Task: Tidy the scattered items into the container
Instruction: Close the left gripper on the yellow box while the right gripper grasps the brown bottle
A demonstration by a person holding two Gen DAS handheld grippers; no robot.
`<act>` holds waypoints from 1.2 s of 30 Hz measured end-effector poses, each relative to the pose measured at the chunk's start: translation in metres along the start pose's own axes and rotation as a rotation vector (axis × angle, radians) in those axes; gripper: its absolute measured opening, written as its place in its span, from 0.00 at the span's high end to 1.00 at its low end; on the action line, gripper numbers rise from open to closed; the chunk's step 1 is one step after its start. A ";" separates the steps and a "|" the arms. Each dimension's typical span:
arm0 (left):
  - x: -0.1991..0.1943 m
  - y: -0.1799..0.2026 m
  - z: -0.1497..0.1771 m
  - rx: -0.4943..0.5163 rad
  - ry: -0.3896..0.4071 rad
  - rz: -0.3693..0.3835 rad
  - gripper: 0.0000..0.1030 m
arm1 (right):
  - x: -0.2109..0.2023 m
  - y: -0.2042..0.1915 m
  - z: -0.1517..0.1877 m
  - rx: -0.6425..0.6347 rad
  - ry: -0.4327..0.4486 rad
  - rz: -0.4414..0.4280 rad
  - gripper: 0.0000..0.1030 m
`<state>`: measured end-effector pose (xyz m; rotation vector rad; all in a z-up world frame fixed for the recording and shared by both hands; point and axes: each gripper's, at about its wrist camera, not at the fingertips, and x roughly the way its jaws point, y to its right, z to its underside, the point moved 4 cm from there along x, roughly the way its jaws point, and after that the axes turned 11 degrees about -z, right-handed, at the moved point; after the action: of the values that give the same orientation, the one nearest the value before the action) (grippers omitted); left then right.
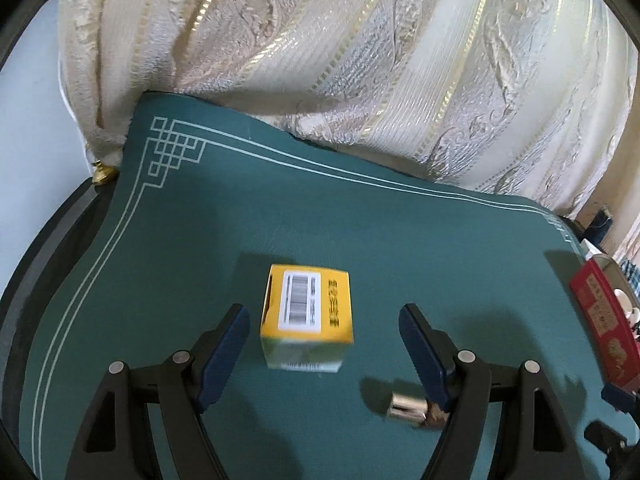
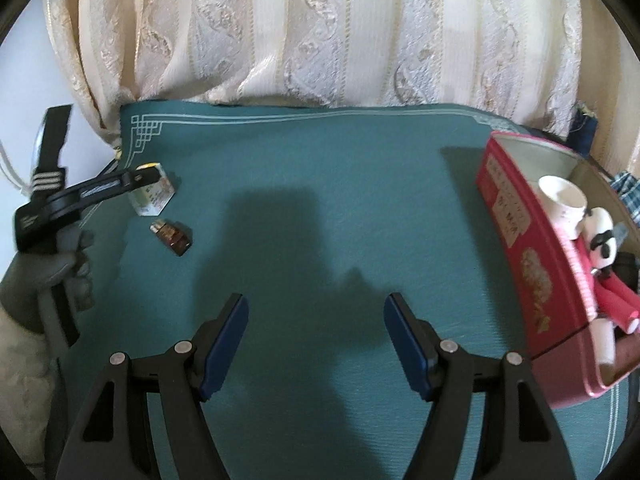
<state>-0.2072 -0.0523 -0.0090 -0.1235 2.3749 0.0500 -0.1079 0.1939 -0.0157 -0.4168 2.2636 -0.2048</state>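
The left gripper (image 1: 322, 322) hung with its jaws apart and nothing held, a small yellow box (image 1: 307, 312) standing on the green table mat (image 1: 400, 240) between and just beyond its blue pads (image 1: 224, 354). The box's long axis ran away from the gripper, roughly in line with the fingers, so its two narrow sides faced the pads; neither pad touched it. A small brown bottle (image 1: 416, 410) with a metal cap lay on its side just beside the gripper's right finger. The right gripper (image 2: 316, 342) was also open and empty over bare mat, well apart from both items, which sat far to its left. The red container (image 2: 532, 272), already holding a paper cup (image 2: 562, 198) and a panda toy (image 2: 602, 236), stood at the mat's right edge, near the right gripper. The left hand was judged the nearer for the box.
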 end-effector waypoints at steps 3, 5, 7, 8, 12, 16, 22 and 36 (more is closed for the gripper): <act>0.009 -0.001 -0.001 -0.007 -0.020 0.038 0.54 | 0.005 -0.008 0.001 -0.010 -0.030 -0.050 0.28; 0.009 -0.004 0.000 -0.021 -0.015 0.054 0.54 | 0.009 -0.015 0.000 -0.019 -0.049 -0.087 0.28; 0.006 -0.004 0.001 -0.019 -0.008 0.065 0.54 | 0.013 -0.027 -0.004 -0.039 -0.063 -0.132 0.28; 0.003 -0.004 0.002 -0.015 -0.002 0.069 0.54 | 0.015 -0.032 -0.006 -0.052 -0.066 -0.146 0.28; -0.007 -0.005 0.003 -0.022 0.012 0.091 0.54 | 0.031 -0.061 -0.013 -0.146 -0.078 -0.198 0.28; -0.015 -0.009 -0.002 -0.033 0.027 0.106 0.54 | 0.053 -0.081 -0.019 -0.190 -0.103 -0.240 0.28; -0.018 -0.016 -0.005 -0.058 0.032 0.102 0.54 | 0.081 -0.097 -0.020 -0.230 -0.146 -0.241 0.28; -0.012 -0.019 -0.003 -0.067 0.017 0.083 0.54 | 0.112 -0.112 -0.027 -0.310 -0.162 -0.134 0.77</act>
<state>-0.1988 -0.0703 0.0010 -0.0572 2.3958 0.1696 -0.1718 0.0497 -0.0451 -0.7222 2.1126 0.1110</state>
